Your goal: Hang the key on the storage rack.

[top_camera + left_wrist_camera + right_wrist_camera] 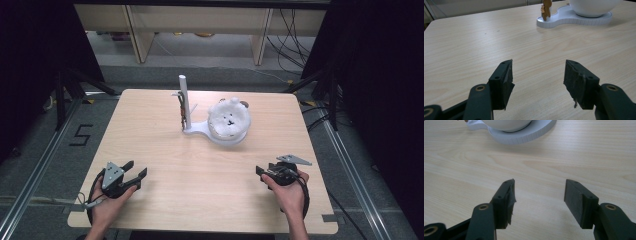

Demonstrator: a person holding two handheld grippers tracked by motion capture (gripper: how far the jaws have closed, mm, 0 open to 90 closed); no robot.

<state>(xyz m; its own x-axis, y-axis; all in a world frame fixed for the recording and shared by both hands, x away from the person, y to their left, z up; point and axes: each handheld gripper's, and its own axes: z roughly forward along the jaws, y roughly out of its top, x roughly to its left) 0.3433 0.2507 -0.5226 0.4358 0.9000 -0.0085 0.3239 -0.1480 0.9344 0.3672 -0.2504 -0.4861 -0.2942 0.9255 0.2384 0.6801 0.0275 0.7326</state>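
Two grippers [136, 176] [262, 171], jaws apart; one bowl [228, 120]

A taped "5" [80, 135] — on the floor, left of table

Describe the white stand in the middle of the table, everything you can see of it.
The white stand looks like smooth plastic, with a flat, ribbed-edged base shaped as a large disc joined by a neck to a smaller lobe. A white bowl sits on the disc, holding something white and fluffy with a small face. From the lobe rises an upright white post, with a small brown figure against its foot. It rests flat on the wooden table, past centre, apart from both open tongs.
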